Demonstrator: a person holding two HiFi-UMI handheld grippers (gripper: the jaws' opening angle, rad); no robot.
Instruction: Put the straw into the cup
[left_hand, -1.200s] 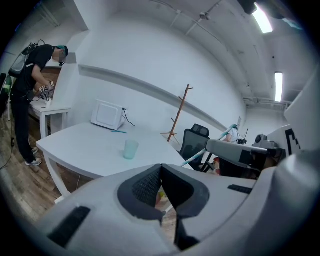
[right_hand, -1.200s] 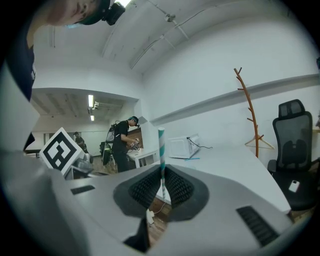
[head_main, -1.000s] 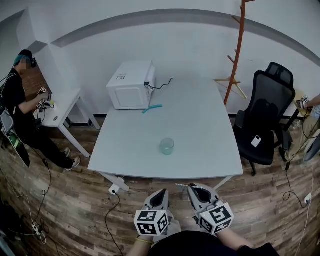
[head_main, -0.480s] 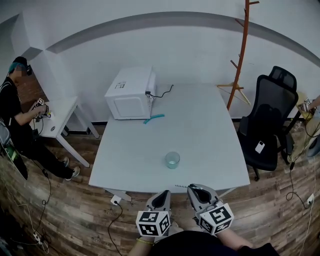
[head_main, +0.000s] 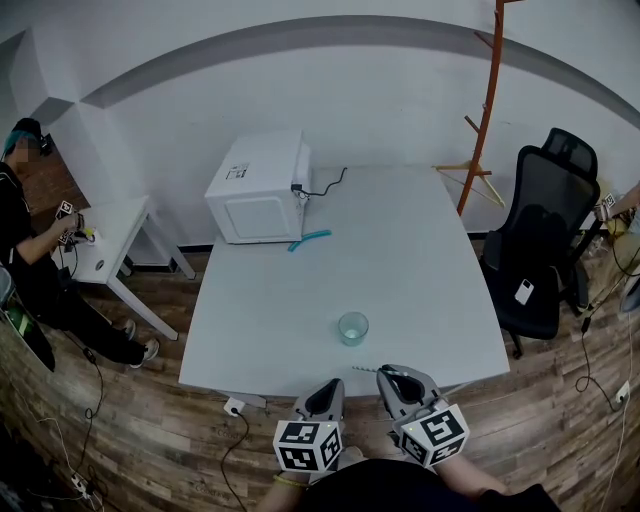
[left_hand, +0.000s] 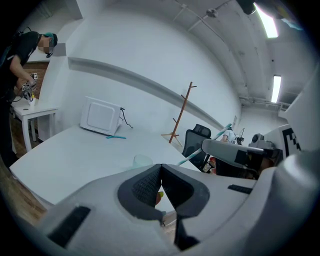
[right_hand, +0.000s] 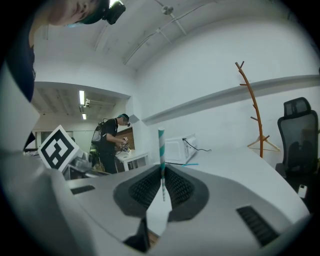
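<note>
A clear, teal-tinted cup (head_main: 352, 328) stands upright near the front edge of the white table (head_main: 420, 260); it also shows in the left gripper view (left_hand: 142, 161). My right gripper (head_main: 398, 376) is shut on a teal-and-white striped straw (right_hand: 161, 147), which stands up from between its jaws (right_hand: 162, 172). In the head view the straw (head_main: 364, 369) pokes out to the left, just short of the table edge. My left gripper (head_main: 328, 386) hangs beside it, jaws together and empty (left_hand: 160, 172). Both grippers are a little in front of the cup, off the table.
A white microwave (head_main: 258, 187) with a black cord sits at the table's back left, a teal stick (head_main: 308, 240) lying in front of it. A wooden coat stand (head_main: 482, 100) and a black office chair (head_main: 540, 240) are at the right. A person (head_main: 25, 240) works at a small side table on the left.
Both grippers have come forward toward the table's front edge, so the cup now lies closer to them and further right. The straw stays clamped in the right gripper.
</note>
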